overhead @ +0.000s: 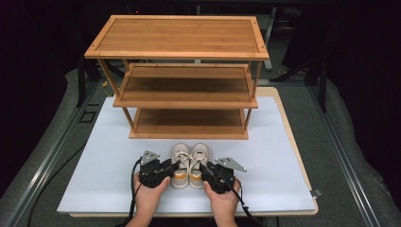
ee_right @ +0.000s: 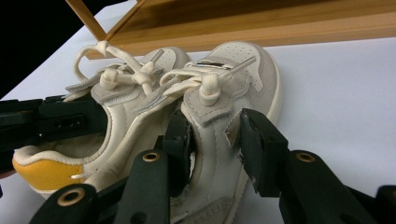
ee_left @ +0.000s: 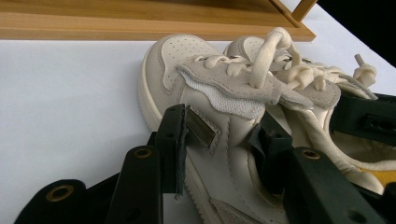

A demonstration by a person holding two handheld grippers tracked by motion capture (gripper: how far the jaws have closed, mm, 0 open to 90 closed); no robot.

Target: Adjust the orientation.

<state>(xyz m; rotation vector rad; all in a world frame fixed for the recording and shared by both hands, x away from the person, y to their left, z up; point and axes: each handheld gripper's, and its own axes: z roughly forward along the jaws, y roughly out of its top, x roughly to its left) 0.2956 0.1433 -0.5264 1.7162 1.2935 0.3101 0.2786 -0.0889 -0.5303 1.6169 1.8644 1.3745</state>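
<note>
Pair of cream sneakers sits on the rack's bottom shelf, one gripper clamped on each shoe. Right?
Not quite. The sneakers stand on the white table in front of the wooden rack, as the high view shows. Left gripper and right gripper each clamp one shoe.

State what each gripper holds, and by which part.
Left gripper clamps the left shoe by its outer side wall; right gripper clamps the right shoe likewise.
</note>
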